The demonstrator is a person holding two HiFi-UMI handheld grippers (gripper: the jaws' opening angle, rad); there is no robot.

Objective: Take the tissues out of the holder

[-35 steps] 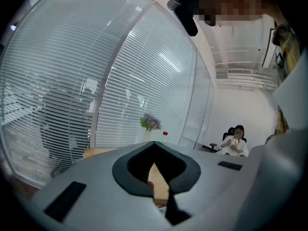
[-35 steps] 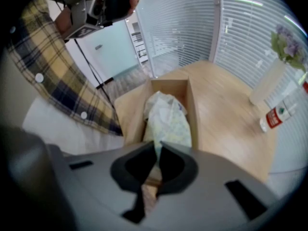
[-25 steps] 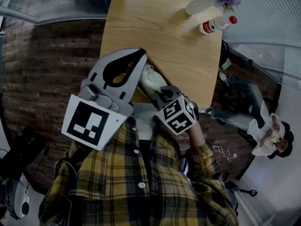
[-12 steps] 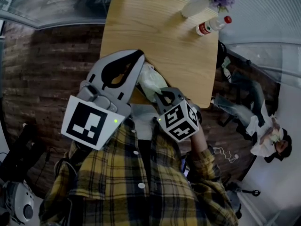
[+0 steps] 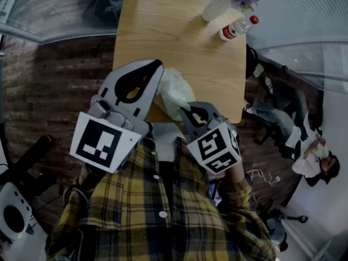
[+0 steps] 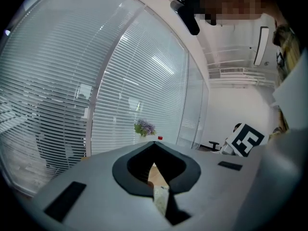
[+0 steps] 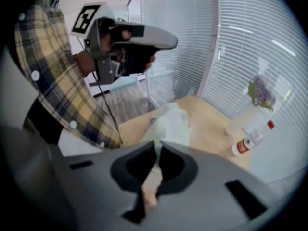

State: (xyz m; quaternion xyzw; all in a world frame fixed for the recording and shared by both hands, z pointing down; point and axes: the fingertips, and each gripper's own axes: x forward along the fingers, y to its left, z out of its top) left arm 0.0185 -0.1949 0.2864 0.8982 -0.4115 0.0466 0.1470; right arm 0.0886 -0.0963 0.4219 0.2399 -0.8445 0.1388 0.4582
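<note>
Tissues (image 5: pixel 175 90): 1 wad, 2 tools (image 5: pixel 158 64) (image 5: pixel 188 109)

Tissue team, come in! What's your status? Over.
Right gripper shut on tissues at near edge of table. Left gripper shut, nothing at its tips. Holder not seen. Bottle and vase far off, not in way.

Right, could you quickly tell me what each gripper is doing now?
Left gripper: closed, nothing clearly held.
Right gripper: closed on the tissue.
</note>
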